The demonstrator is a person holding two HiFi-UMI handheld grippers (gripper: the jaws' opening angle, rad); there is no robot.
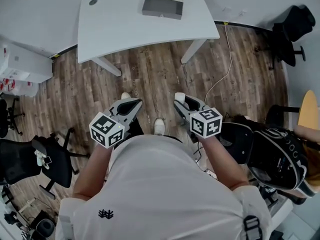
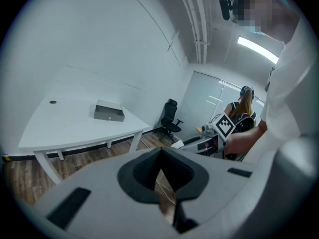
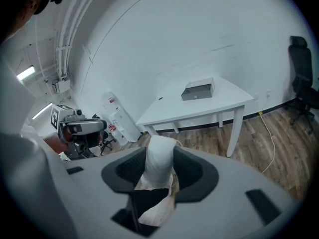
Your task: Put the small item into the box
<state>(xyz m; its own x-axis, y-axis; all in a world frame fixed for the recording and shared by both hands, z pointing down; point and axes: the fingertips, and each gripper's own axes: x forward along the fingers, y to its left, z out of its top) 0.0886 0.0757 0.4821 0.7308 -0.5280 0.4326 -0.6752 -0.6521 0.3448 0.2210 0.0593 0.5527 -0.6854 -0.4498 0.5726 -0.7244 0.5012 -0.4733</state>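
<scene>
Left tongs point(image 2: 160, 152): tips together, nothing between them. Right tongs point(image 3: 159, 151): clamped on the small item point(image 3: 158, 164), a soft white piece standing up between the pads. Both are held over the wood floor point(image 1: 150, 79), well apart from the table point(image 1: 115, 29) carrying the grey box point(image 1: 162, 7).
</scene>
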